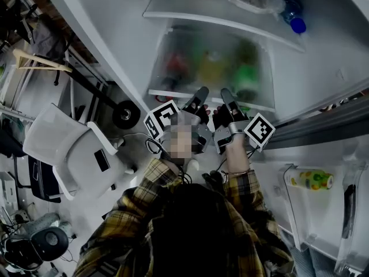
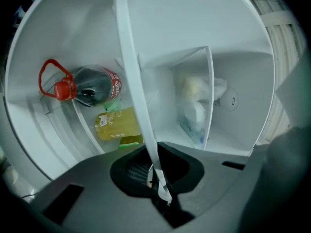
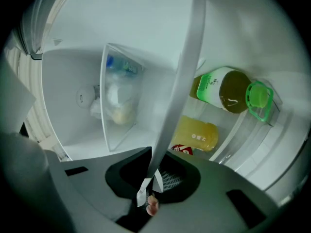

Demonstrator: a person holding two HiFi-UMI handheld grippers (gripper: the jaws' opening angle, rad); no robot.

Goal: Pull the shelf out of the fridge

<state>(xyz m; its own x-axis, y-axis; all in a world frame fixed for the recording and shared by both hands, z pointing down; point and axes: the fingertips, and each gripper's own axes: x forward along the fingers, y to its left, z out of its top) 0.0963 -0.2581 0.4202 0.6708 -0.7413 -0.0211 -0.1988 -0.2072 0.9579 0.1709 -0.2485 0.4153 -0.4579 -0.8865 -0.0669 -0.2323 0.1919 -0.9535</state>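
White shelf [image 2: 130,76] rim, yellow bottle [image 2: 116,125], label illegible

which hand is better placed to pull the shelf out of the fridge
Left, narrowly. The left gripper has its jaws pinched on the shelf's white front edge. The right gripper has that edge between its jaws too, but whether its pads press I cannot tell.

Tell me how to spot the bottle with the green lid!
Inside the open fridge, look at the see-through shelf low down, where bottles lie on their sides. The green-capped bottle lies beside the yellow bottle. Only it has a bright green cap with a loop handle.
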